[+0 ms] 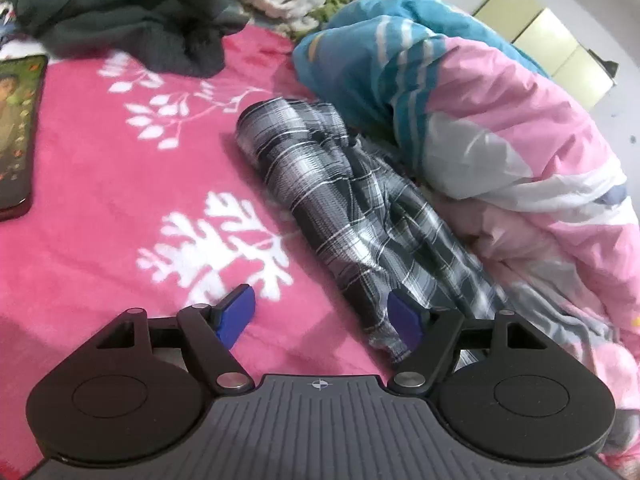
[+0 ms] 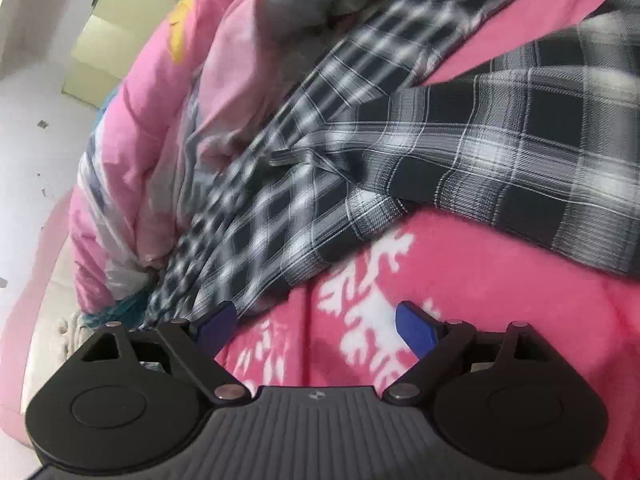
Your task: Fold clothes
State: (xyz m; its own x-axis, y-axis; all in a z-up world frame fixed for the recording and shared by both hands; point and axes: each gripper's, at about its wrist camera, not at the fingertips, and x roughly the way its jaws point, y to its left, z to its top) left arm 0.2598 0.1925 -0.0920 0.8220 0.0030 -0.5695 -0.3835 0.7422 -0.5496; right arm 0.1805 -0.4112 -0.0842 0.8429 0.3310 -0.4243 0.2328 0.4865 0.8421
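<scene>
1 plaid shirt (image 1: pixel 352 208) on pink blanket (image 1: pixel 120 200); 2 grippers, L (image 1: pixel 322 318) & R (image 2: pixel 316 326), both wide open, holding nothing.

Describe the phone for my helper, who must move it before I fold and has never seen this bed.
On the pink floral blanket, look to the far side from the plaid shirt. The phone lies flat near the dark grey garment, the only hard, glossy thing, its screen lit.

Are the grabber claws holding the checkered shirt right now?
No. The left gripper and the right gripper are both open and hold nothing. The shirt lies on the pink blanket.
</scene>
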